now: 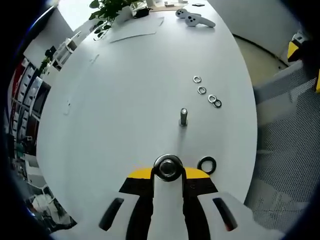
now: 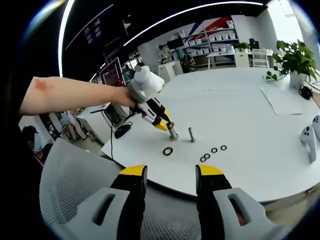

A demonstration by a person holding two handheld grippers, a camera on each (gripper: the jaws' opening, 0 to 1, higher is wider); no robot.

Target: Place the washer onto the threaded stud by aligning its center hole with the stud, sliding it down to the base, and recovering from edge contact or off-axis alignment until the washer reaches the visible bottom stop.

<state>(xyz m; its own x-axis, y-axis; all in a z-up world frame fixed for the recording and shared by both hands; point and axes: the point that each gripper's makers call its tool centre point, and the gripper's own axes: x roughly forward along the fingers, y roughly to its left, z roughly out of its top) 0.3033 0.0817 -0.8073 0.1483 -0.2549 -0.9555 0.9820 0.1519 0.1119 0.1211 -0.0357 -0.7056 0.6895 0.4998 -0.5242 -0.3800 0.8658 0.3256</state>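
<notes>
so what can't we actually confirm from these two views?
- Stud threads and bottom stop: too small in both views.
- Metal piece at the left gripper tip: seen end-on in the left gripper view, its length hidden; grip unclear.
- Black ring: washer or O-ring, too small to tell.
- Four loose washers: sizes unreadable.
- Right gripper: open over the chair, away from the table.

No readable text anywhere right now. The paper sheets (image 1: 134, 31) at the top of the left gripper view look blank on the worktop (image 1: 130, 100). In the right gripper view the monitor (image 2: 111, 71) at upper left and the shelf boxes (image 2: 212, 38) at the top are too small to read.
</notes>
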